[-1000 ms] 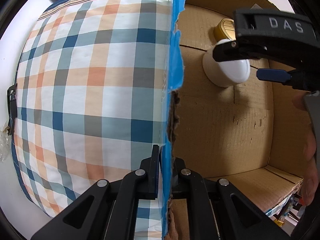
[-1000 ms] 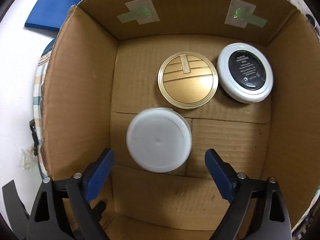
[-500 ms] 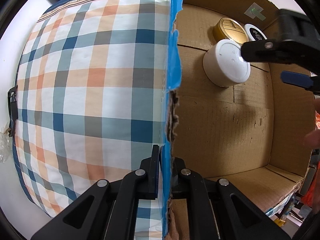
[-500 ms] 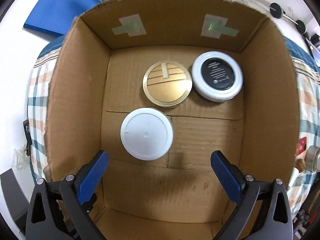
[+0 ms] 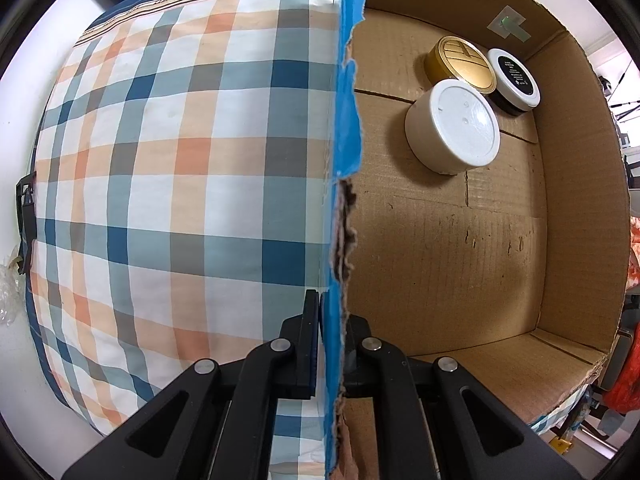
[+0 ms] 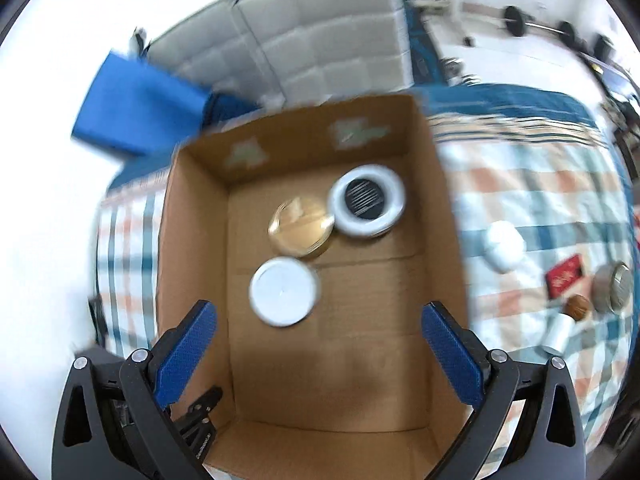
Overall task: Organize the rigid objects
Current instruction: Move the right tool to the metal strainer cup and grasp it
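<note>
Left wrist view: your left gripper [image 5: 331,344] is clamped on the box [image 5: 580,200] wall.
Your right gripper [image 6: 318,346] stands wide apart over the box, holding nothing; 3 tins sit inside: white [image 6: 284,297], gold [image 6: 301,226], and, though blurred, seemingly a black-topped one [image 6: 366,205].

The whole right wrist view is smeared by motion blur, so the print on the black-topped jar [image 6: 366,200] can't be read, and the tape patches [image 6: 356,132] on the box wall [image 6: 200,240] are just pale blobs. The small stuff on the checked cloth [image 6: 532,184] beside the box, a white tub [image 6: 503,246], a red packet [image 6: 566,276] and a grey round thing [image 6: 612,288], is too soft to be named properly. In the left wrist view, part of the gold tin [image 5: 456,62] is hidden behind the white jar [image 5: 456,128], and the box's near corner is cut off by the frame edge.
</note>
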The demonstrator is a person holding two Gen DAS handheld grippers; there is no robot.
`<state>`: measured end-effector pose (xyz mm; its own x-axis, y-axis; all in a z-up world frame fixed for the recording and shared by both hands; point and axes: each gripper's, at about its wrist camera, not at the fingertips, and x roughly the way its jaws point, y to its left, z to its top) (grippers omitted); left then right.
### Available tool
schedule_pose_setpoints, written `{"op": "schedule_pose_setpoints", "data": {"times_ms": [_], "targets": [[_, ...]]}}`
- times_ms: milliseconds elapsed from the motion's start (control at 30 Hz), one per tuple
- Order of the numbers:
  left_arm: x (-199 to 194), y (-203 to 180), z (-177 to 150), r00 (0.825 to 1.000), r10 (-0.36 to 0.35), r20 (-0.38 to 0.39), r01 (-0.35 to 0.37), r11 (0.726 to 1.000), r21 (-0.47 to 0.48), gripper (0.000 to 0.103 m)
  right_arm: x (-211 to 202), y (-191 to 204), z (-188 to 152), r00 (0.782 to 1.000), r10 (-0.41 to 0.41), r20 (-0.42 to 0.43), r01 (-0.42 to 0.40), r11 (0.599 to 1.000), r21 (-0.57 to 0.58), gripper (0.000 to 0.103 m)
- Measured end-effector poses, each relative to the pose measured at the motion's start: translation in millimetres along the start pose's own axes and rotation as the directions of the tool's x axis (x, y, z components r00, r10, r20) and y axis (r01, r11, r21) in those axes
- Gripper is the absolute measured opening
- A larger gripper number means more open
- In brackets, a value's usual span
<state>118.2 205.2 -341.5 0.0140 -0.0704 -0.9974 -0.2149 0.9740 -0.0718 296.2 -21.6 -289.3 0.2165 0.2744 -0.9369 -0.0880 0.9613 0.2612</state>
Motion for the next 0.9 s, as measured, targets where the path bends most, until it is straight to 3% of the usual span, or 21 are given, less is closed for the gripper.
{"op": "schedule_pose_setpoints", "data": {"times_ms": [100,200,333,433,533,700,767,800,900], "targets": [[-0.7,0.7,-0.7,1.000,-0.001,0.001,0.001,1.000,-0.002,0.004,-25.4,-43.8,2.0,0.996,-0.030,0.085,0.021,0.994,0.111,0.103],[-1.4,0.2,-1.6,1.000,0.003,0.004,-0.003,1.000,-0.002,0.004,-41.8,-112.4,-4.1,0.978,-0.133,0.163,0.081,0.953,0.293,0.103],[-1.1,0.9,-2.8,1.000,-0.001,0.006,0.001,1.000,-0.007,0.004,-36.5,-214.6,-13.0,0.933,-0.319,0.169,0.190,0.832,0.521,0.103],[-1.8,2.3,-4.2,1.000,-0.001,0.009,0.002,1.000,-0.010,0.004,-20.4,-279.5,-20.7,0.887,-0.449,0.107,0.293,0.727,0.621,0.103],[-0.8,2.6,-6.1,1.000,0.001,0.009,0.000,1.000,-0.010,0.004,5.2,-329.6,-27.3,0.889,-0.456,0.028,0.317,0.660,0.682,0.103],[0.4,4.7,-8.8,1.000,0.000,0.010,0.000,1.000,-0.013,0.004,34.9,-368.4,-34.4,0.894,-0.449,-0.019,0.324,0.615,0.719,0.101],[0.6,5.2,-9.6,1.000,-0.001,0.012,0.001,1.000,-0.013,0.004,45.9,-377.2,-35.6,0.904,-0.427,-0.019,0.307,0.617,0.725,0.087],[0.8,5.7,-10.4,1.000,-0.002,0.012,0.002,1.000,-0.013,0.004,50.9,-378.1,-36.1,0.901,-0.433,-0.034,0.320,0.610,0.724,0.075],[0.6,5.9,-11.8,1.000,-0.002,0.013,0.002,1.000,-0.010,0.004,53.2,-379.7,-38.7,0.896,-0.444,-0.006,0.311,0.618,0.722,0.074]]}}
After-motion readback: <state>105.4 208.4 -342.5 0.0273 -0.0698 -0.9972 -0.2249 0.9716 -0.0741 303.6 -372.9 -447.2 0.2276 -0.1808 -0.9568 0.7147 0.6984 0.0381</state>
